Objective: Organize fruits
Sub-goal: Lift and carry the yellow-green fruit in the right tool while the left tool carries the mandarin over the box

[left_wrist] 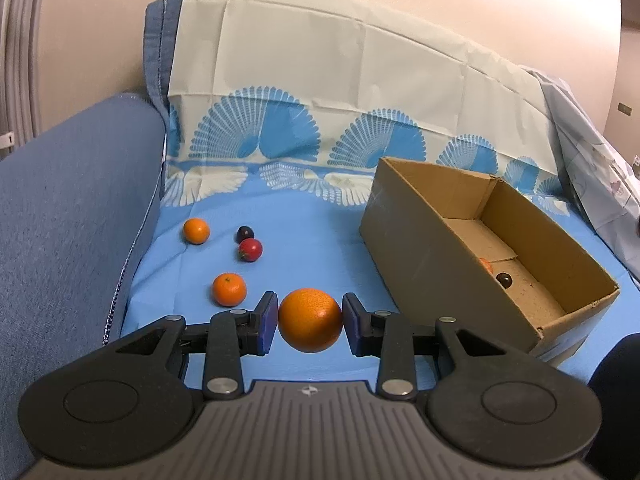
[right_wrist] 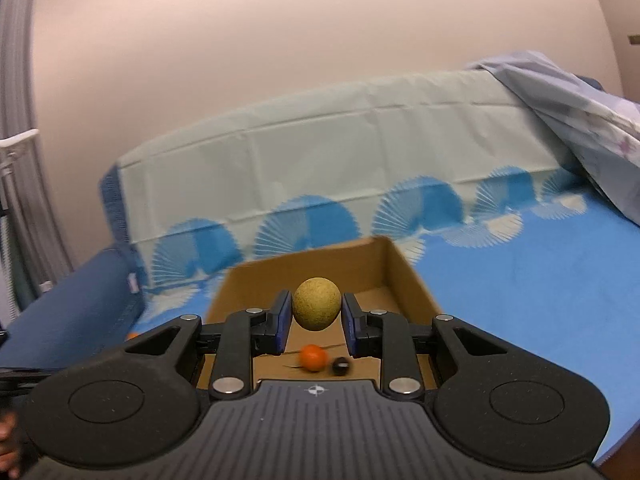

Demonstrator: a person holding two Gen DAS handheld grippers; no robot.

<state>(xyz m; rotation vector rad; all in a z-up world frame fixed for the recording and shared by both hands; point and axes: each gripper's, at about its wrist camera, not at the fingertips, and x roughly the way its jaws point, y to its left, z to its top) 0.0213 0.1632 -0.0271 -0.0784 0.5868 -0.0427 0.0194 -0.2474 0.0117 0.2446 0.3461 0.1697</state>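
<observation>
Fruit sorting is under way on a sofa draped with a blue patterned cloth (left_wrist: 304, 216). Left gripper (left_wrist: 310, 320) pinches a large orange (left_wrist: 310, 319) between its blue pads, clear of the cloth and just left of the cardboard box (left_wrist: 420, 248). Right gripper (right_wrist: 316, 311) pinches a tan round fruit (right_wrist: 317, 309) and hangs over the open box, whose floor already carries a small orange fruit (right_wrist: 313, 357) and a dark berry (right_wrist: 340, 365).

Loose stock on the cloth, seen from the left wrist: two small oranges (left_wrist: 229, 289) (left_wrist: 196, 231), a red fruit (left_wrist: 250, 249) and a dark fruit (left_wrist: 245, 233) touching or nearly touching it.

Recommended practice for the step in hand:
- Lower the tan fruit close to the box floor before spreading the jaws; a round fruit dropped from height is likely to roll or bounce.
- Set it on bare cardboard beside the two fruits, not on them.
- Hold the left gripper's orange back until the right gripper clears the box, to avoid a clash over the opening.
- Bring the orange over the near wall without knocking it, since the box looks light and may shift.
</observation>
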